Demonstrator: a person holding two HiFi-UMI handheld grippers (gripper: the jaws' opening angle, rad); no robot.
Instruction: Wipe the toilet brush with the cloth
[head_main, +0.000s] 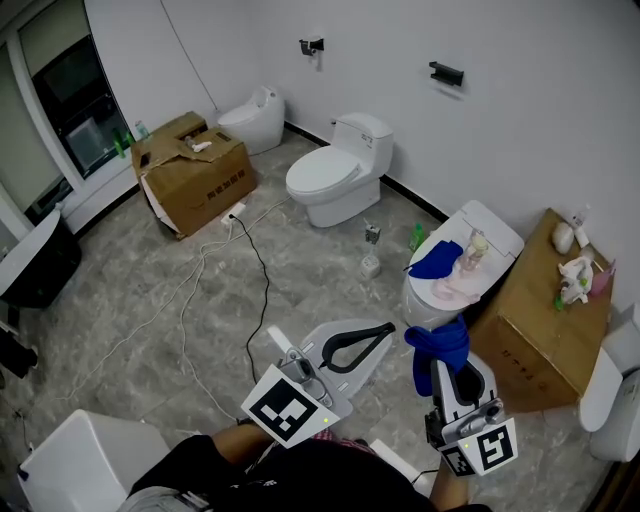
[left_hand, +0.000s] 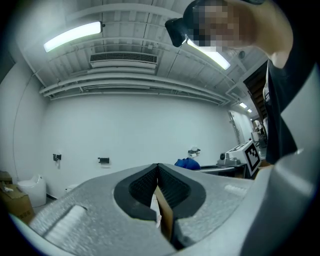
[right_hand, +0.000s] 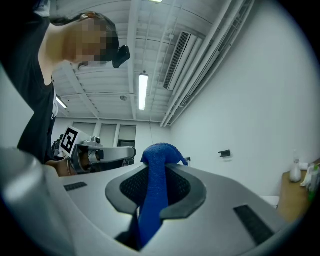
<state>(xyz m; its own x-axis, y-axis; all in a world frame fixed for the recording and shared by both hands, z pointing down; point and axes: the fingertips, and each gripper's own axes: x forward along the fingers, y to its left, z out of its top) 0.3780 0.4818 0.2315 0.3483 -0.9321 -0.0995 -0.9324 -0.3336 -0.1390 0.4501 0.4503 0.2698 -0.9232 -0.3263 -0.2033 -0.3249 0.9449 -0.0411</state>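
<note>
Near right, by the lidded toilet (head_main: 490, 222): right gripper (head_main: 445, 362) clamped on a blue cloth (head_main: 437, 342), which bunches above the jaw tips and hangs down between the pads. Left gripper (head_main: 388, 328) beside it, apart, jaws pressed together, gripping nothing I can make out. Second blue cloth (head_main: 437, 260) and a pink-white item (head_main: 458, 285) lie on that toilet's lid. Whether that item is the toilet brush, I cannot tell.

Toilet (head_main: 335, 172): white, lid down, against the wall.
Cardboard box (head_main: 192, 172): left of the toilet.
Cables (head_main: 265, 278): trailing over the floor before the toilet.
Green bottle (head_main: 417, 237): right of the toilet.
</note>
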